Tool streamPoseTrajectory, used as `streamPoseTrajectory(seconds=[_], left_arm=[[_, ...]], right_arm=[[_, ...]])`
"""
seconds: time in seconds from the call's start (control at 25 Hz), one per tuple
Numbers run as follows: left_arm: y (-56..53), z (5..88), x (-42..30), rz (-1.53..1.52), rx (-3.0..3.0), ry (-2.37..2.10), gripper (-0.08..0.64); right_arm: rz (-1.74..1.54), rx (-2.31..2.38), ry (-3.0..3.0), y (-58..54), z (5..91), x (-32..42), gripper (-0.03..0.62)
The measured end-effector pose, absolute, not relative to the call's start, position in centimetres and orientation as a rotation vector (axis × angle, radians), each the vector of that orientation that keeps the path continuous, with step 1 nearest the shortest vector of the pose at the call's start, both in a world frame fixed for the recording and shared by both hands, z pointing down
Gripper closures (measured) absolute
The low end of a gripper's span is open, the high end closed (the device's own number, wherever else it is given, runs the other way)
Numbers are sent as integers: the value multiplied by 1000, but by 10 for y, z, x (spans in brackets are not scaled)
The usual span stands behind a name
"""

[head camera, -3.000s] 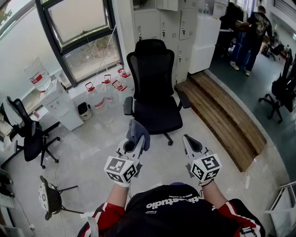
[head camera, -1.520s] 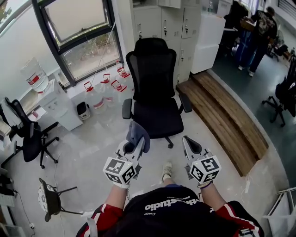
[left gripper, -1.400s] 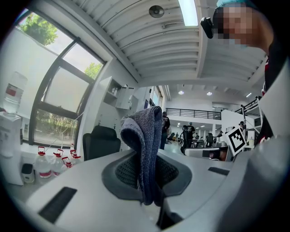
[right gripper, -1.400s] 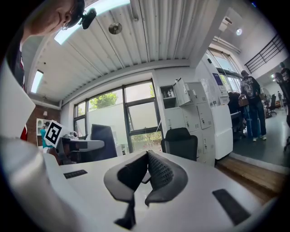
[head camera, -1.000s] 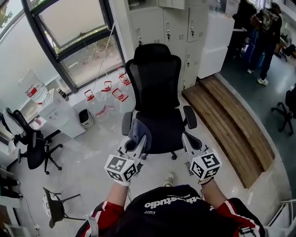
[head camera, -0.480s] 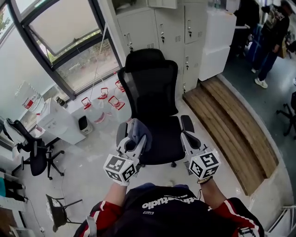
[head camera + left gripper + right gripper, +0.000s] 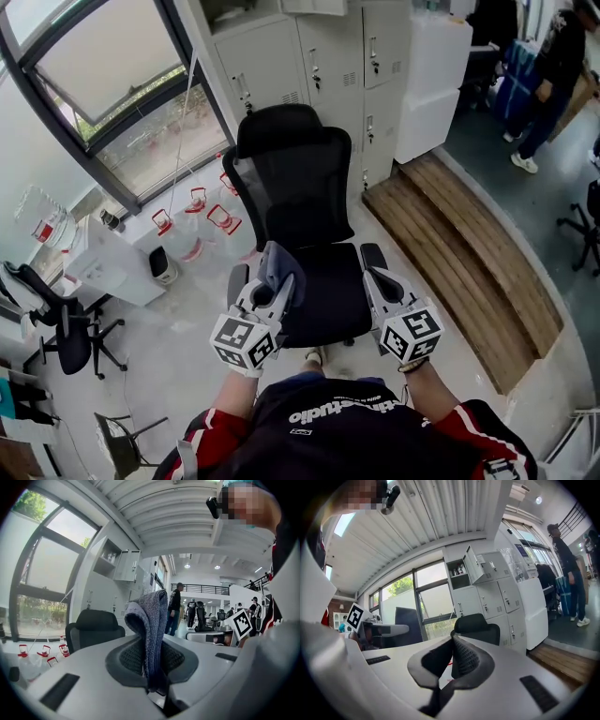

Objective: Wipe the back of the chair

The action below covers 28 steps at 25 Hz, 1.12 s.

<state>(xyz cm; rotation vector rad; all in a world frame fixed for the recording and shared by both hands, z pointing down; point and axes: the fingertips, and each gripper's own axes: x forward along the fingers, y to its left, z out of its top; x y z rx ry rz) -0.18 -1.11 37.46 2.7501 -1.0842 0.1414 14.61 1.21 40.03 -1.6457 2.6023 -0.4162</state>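
A black mesh office chair (image 7: 298,202) faces me in the head view, its seat just beyond both grippers. My left gripper (image 7: 272,289) is shut on a grey-blue cloth (image 7: 281,267), which folds up and over the jaws; the cloth (image 7: 150,630) fills the middle of the left gripper view, with the chair (image 7: 93,627) behind at the left. My right gripper (image 7: 378,284) is shut with nothing in it, level with the seat's right side. The chair's headrest (image 7: 477,626) shows past the closed jaws in the right gripper view.
White lockers (image 7: 309,56) stand behind the chair. Water jugs (image 7: 192,220) line the window wall at the left. A wooden step (image 7: 459,248) runs along the right. Other office chairs (image 7: 66,328) stand at the far left. People (image 7: 553,66) stand at the upper right.
I have walked toward the chair; its seat now lies right in front of both grippers. The grippers keep their pose, the cloth still in the left one.
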Motion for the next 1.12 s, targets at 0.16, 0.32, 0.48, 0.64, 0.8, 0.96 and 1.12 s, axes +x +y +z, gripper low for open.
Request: streamPoseTrajectory(seconds=[0.16,0.32,0.48,0.64,0.8,0.96,1.12], left_arm=[[-52,380,6,118,2763,-1030,503],[-107,376,6,93,2779,-988,503],[-167,371,7,90,2795,-944,505],[-216,370,9,103,2799,-876,505],[-256,372,13,95,2811,-792,505],[-292,385,22,131,2829,-700,503],[-319,406,42,185,2843,-617,505]], right_arm=[[-393,-1684,2597,-25,399,147,595],[-381,-1727,2572,-74,394,144,595],[-366,-1749,2561,-127,385,136,595],[-361,-1787,2536,-173,382,131,595],[-376,-1844,2516,-212,391,126,595],[-383,-1914,2467,-242,398,128,595],[-393,-1963,2448,-258,406,134,595]])
